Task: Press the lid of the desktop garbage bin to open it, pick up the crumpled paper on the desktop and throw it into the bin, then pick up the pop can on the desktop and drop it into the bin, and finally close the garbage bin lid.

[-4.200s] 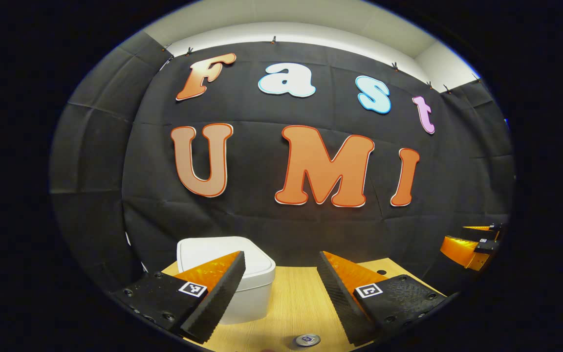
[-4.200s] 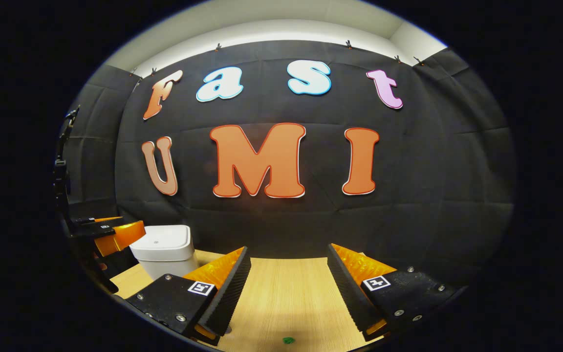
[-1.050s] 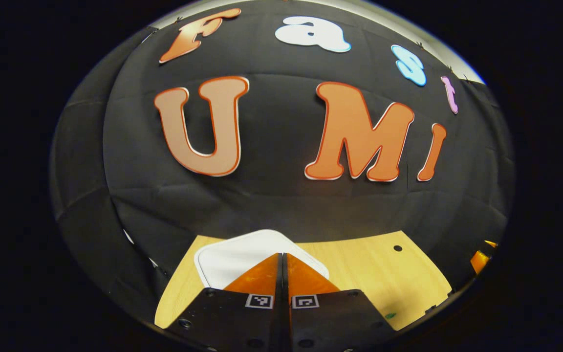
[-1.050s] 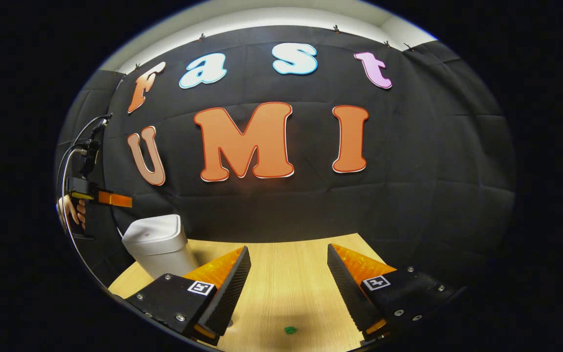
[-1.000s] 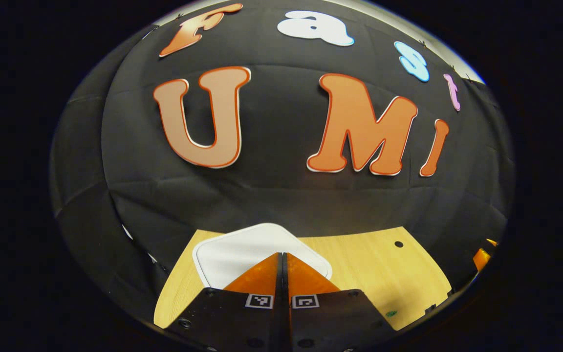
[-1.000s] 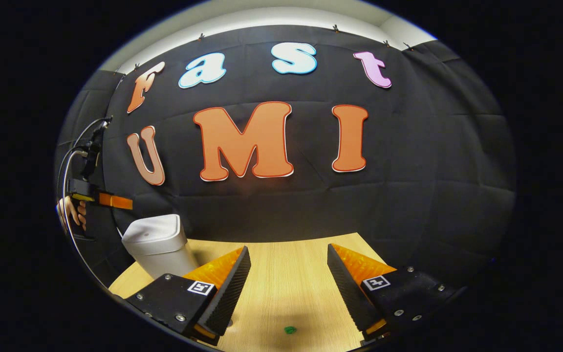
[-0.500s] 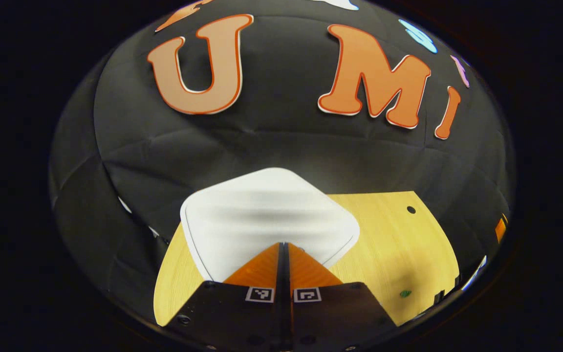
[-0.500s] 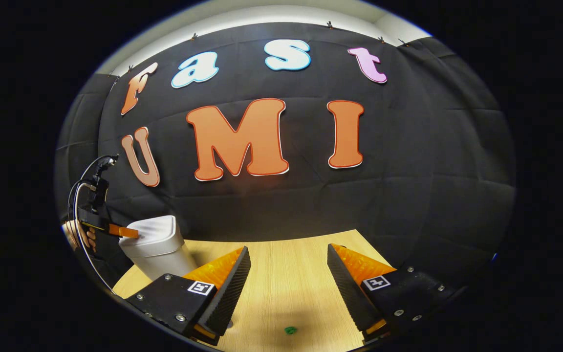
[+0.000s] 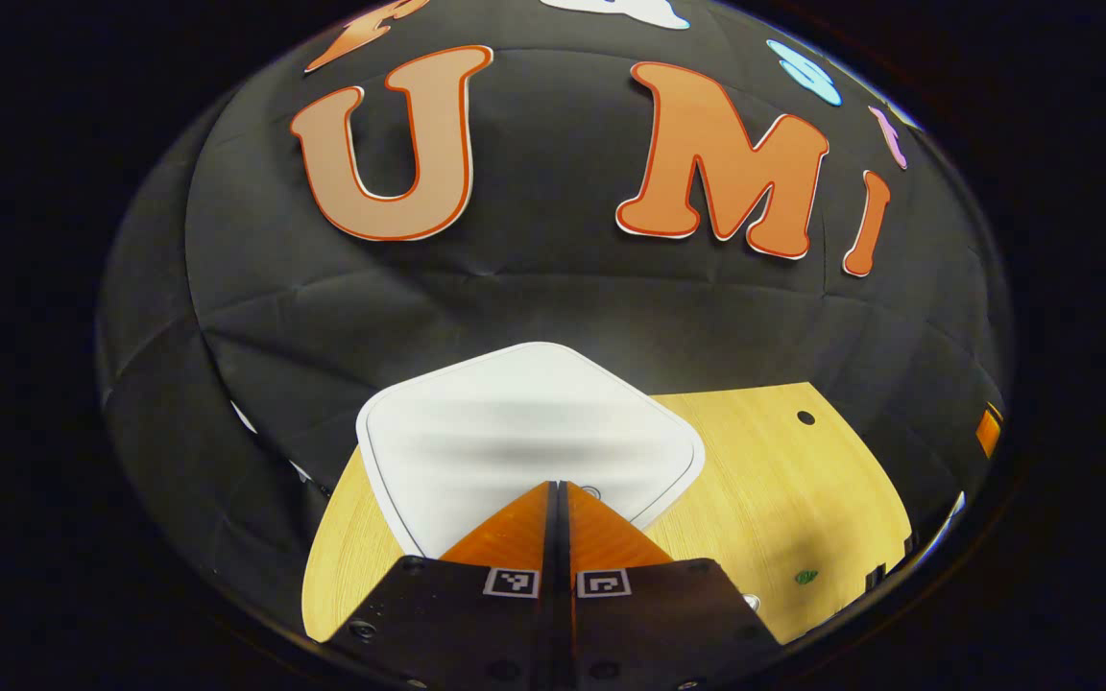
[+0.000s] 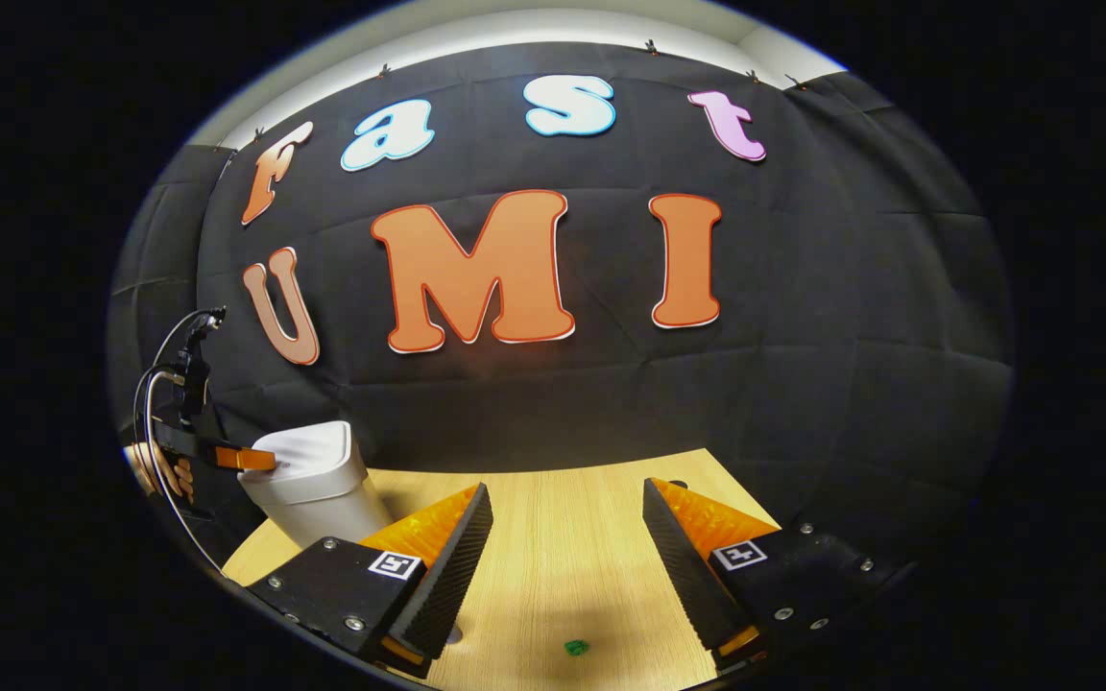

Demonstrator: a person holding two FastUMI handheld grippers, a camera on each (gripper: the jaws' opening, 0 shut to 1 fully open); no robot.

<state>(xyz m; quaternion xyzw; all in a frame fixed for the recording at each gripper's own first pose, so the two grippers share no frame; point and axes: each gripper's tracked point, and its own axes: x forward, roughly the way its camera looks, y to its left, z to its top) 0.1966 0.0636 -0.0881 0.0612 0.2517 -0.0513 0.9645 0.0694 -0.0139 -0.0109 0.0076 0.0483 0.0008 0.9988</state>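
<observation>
The white desktop bin (image 9: 515, 432) stands at the table's back left corner, its flat lid down. My left gripper (image 9: 558, 486) is shut with nothing in it, and its joined tips rest at the lid's near edge. In the right gripper view the same bin (image 10: 315, 491) shows at the left, with the left gripper (image 10: 253, 459) lying on its lid and a hand (image 10: 161, 470) behind it. My right gripper (image 10: 565, 501) hangs open over the wooden table (image 10: 563, 576), nothing between its fingers. A small silvery round thing (image 9: 751, 602), maybe the can's top, peeks beside my left gripper's body.
The black cloth wall rises right behind the bin and the table's far edge. A round hole (image 9: 805, 417) sits in the tabletop at the back right. A tiny green speck (image 10: 575, 648) lies on the wood near my right gripper.
The left gripper has shut, risen over the bin and come down onto the lid's near edge. In the last half second it barely shifted. The right gripper has stayed open and nearly still.
</observation>
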